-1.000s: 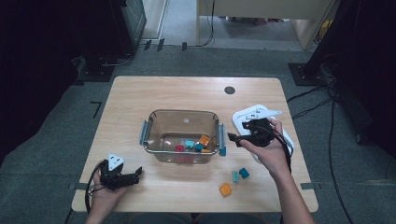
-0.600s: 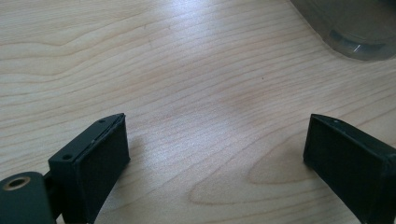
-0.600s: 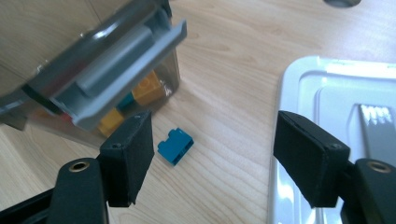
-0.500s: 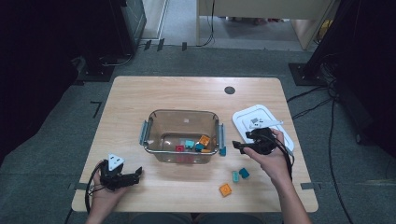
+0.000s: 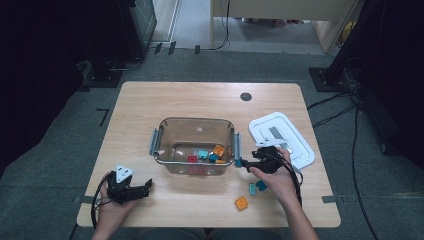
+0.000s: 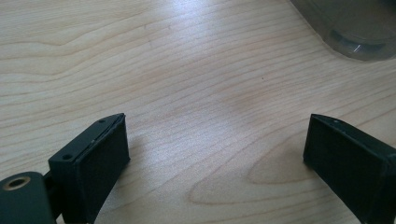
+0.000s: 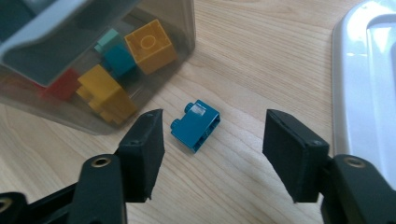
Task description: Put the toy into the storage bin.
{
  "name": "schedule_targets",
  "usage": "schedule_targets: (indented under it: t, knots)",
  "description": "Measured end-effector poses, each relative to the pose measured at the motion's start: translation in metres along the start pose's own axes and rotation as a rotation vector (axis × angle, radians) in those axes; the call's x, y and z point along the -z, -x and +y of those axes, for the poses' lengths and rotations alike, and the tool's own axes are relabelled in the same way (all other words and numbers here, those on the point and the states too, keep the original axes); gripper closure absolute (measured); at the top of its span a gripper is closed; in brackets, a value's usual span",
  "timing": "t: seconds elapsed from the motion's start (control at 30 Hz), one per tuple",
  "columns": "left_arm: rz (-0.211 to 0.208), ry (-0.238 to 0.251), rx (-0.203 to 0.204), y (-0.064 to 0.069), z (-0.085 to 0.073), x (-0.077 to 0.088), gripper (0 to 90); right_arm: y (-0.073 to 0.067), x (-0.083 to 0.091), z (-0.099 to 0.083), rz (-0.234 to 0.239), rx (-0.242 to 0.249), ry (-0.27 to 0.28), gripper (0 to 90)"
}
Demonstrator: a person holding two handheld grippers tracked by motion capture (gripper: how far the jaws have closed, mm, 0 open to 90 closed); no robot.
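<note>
A dark teal brick [image 7: 196,125] lies on the wooden table just outside the right wall of a clear plastic container [image 5: 195,145]. My right gripper [image 7: 216,145] has come down low over it. Its jaws have just been closing and stand on either side of the brick without touching it. In the high view that gripper [image 5: 248,163] sits beside the container's right handle, with the teal brick [image 5: 239,162] at its tips. Inside the container [image 7: 93,56] lie orange, yellow, teal and red bricks. My left gripper [image 5: 139,190] rests open at the table's front left, and nothing lies between its jaws [image 6: 217,140].
A white lid [image 5: 282,137] lies right of the container, close to my right hand, and its edge [image 7: 369,93] shows in the right gripper view. Two teal bricks [image 5: 256,187] and an orange one [image 5: 241,203] lie loose near the front edge. A container corner [image 6: 355,28] lies ahead of the left gripper.
My right gripper has dropped from above the lid's edge down to the table beside the container and moved slightly left. The left gripper has stayed put.
</note>
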State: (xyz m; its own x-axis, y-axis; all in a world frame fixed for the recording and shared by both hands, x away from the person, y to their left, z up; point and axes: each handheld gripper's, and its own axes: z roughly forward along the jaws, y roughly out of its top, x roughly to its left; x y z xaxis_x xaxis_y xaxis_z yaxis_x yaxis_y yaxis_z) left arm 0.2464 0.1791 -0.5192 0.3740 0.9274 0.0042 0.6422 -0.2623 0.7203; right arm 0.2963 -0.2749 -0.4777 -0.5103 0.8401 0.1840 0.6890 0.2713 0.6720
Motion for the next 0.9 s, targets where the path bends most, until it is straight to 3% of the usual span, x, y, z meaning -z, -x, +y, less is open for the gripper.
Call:
schedule_targets:
  t: [0.5, 0.9]
  knots:
    - [0.000, 0.001, 0.000, 0.000, 0.000, 0.000, 6.6, -0.012, -0.022, -0.006, -0.011, -0.065, -0.006, 51.4]
    - [0.000, 0.001, 0.000, 0.000, 0.000, 0.000, 6.6, -0.012, -0.029, -0.008, -0.038, -0.016, -0.043, 61.9]
